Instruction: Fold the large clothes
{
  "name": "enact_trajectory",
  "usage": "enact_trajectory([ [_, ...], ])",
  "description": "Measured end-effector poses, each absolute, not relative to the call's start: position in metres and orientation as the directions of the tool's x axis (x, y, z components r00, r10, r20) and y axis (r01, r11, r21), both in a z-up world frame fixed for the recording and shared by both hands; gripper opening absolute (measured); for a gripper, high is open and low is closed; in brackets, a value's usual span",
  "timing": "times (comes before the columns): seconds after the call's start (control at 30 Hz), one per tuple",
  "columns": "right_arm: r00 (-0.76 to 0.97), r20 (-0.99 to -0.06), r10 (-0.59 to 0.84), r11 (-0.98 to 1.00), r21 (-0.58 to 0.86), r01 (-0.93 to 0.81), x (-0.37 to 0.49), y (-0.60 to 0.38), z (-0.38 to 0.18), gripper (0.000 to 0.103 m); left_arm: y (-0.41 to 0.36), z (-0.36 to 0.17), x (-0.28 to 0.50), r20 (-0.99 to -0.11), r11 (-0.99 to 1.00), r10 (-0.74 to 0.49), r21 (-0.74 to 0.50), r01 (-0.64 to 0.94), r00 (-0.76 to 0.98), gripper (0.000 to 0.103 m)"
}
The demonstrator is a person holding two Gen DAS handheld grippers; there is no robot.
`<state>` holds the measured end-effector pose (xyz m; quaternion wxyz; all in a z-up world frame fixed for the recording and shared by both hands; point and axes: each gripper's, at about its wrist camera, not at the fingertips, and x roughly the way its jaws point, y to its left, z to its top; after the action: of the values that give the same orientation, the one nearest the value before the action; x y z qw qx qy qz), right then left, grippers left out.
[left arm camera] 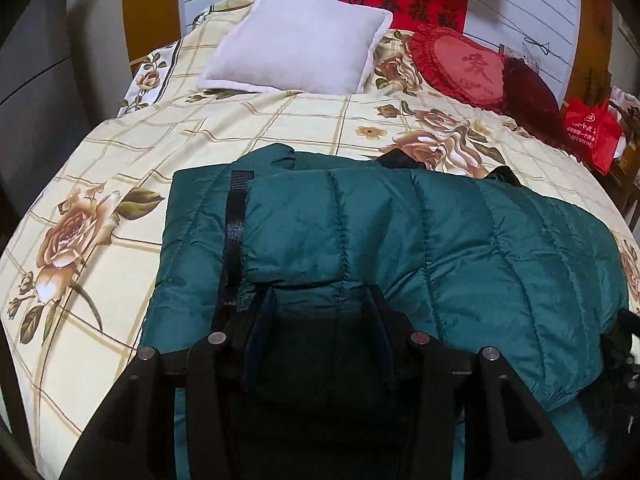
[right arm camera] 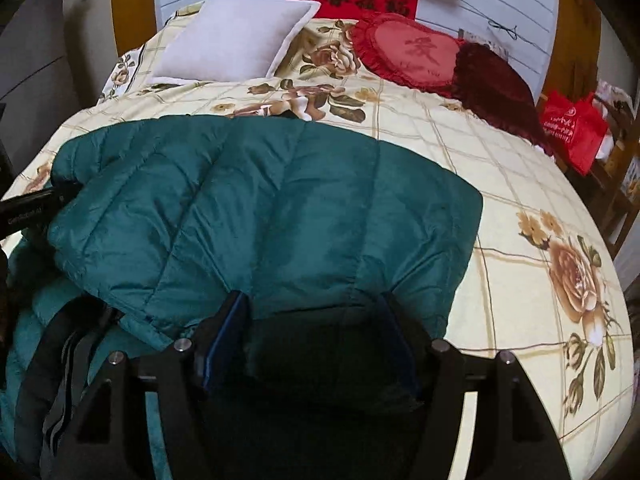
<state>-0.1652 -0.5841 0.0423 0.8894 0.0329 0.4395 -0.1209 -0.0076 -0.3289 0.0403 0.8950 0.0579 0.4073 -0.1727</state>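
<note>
The teal quilted jacket lies on the bed, already doubled over, its near hem sitting between the jaws of both tools. The left gripper stands with jaws spread and padded fabric bulging into the gap; the right gripper shows the same, jaws apart around the hem. Neither looks clamped yet. To do this fold well, I judge both should bite deep enough to catch every layer, close together, then lift evenly and carry the hem straight ahead of the jaws so the puffy panels stack square. The black strap, just left of the left jaws, could snag.
</note>
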Motion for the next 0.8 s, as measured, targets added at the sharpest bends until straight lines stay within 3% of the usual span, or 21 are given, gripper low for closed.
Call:
enact_trajectory([
  [0.3,0.658,-0.743,-0.118,0.973,0.047,0.227,-0.149,-0.571,0.086,0.07,-0.331,0.039,-0.005,-0.747,0.935,-0.258,-0.033,0.353,0.612,0.049],
  [0.57,0.604,-0.775,-0.185,0.973,-0.06,0.221,-0.113,-0.561,0.038,0.072,-0.334,0.037,-0.003,-0.742,0.93,-0.257,-0.017,0.366,0.619,0.05],
  [0.8,0.625,-0.761,-0.173,0.975,-0.043,0.218,-0.156,-0.565,0.071,0.072,-0.333,0.037,-0.003,-0.741,0.929,-0.263,-0.021,0.37,0.618,0.05],
])
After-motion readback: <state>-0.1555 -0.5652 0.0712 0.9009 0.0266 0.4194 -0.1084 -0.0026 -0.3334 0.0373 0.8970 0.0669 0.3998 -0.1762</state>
